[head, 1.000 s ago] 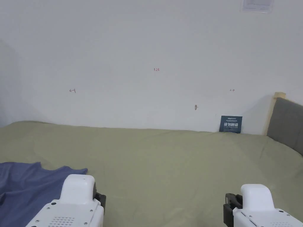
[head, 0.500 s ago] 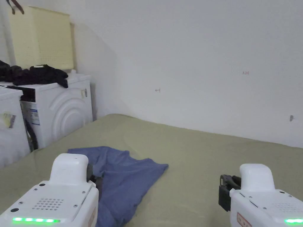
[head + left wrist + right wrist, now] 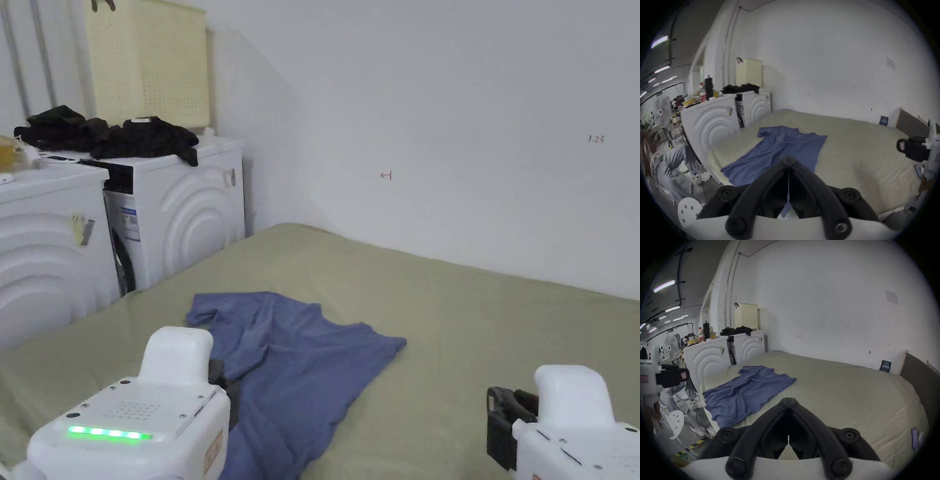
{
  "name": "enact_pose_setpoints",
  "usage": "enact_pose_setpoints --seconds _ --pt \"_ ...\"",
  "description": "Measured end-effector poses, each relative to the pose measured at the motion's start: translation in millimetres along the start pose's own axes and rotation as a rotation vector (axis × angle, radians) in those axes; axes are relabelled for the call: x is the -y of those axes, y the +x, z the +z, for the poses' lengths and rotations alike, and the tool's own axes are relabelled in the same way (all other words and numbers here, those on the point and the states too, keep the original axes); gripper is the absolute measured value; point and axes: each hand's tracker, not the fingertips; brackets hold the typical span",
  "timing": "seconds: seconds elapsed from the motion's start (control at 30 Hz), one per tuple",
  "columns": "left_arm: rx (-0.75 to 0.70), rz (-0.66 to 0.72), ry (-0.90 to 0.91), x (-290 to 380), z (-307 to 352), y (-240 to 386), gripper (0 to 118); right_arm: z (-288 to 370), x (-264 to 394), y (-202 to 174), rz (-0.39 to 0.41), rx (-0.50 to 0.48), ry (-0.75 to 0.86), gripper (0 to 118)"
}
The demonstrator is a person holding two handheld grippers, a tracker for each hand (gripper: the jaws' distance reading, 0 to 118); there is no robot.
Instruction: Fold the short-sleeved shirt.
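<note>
From where I sit, the blue short-sleeved shirt [image 3: 294,369] lies crumpled and unfolded on the olive-green bed sheet [image 3: 475,325], toward the left end of the bed, with one sleeve bunched at the far corner and its near hem reaching the mattress edge. In the left gripper view the left gripper [image 3: 788,160] hangs above the near part of the shirt, its two black jaws pressed together tip to tip with nothing between them; I cannot tell whether the tips touch the cloth below. In the right gripper view the right gripper [image 3: 788,400] sits over bare sheet, just to the right of the shirt, and its jaws likewise meet at the tips and pinch nothing. In the head view I see the white housings of both tools low in the frame, the left one carrying a lit green strip. Beside the bed's left end stand two white washing machines [image 3: 181,212], with dark clothes [image 3: 112,137] heaped on top and a pale yellow laundry basket [image 3: 150,62] behind them against the white wall [image 3: 469,125]. A grey headboard [image 3: 919,382] closes the right end of the bed.
</note>
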Motion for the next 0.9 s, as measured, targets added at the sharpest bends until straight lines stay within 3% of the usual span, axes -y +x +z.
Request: enact_pose_setpoints --seconds 0.23,0.27,0.37,0.4,0.63,0.83,0.87,0.9 --pt "0.274 -0.182 -0.232 -40.8 -160.0 15.8 0 -28.8 13.4 55.5 -0.041 0.102 -0.081 1" --pt "0.306 -0.189 -0.273 -47.6 -183.3 17.6 6 -34.9 15.0 62.1 -0.047 0.112 -0.096 1" --pt "0.354 -0.193 -0.408 -67.3 -264.8 18.8 94 -55.6 22.6 83.8 -0.061 0.134 -0.130 1" --pt "0.352 -0.180 -0.446 -70.5 -289.2 18.7 110 -61.0 25.6 90.5 -0.072 0.131 -0.140 1" --pt "0.286 -0.191 -0.629 -65.4 -429.9 30.0 110 -87.7 52.7 133.5 -0.131 0.155 -0.239 1" --pt "0.341 -0.106 -0.711 -28.1 -469.0 55.3 108 -98.9 66.8 149.2 -0.174 0.161 -0.276 1" --pt "0.340 -0.121 -0.717 -21.1 -471.8 59.4 97 -100.0 68.7 150.1 -0.187 0.152 -0.279 1" --pt "0.328 -0.137 -0.721 -15.1 -472.9 62.9 60 -100.8 70.5 150.0 -0.190 0.149 -0.280 1"
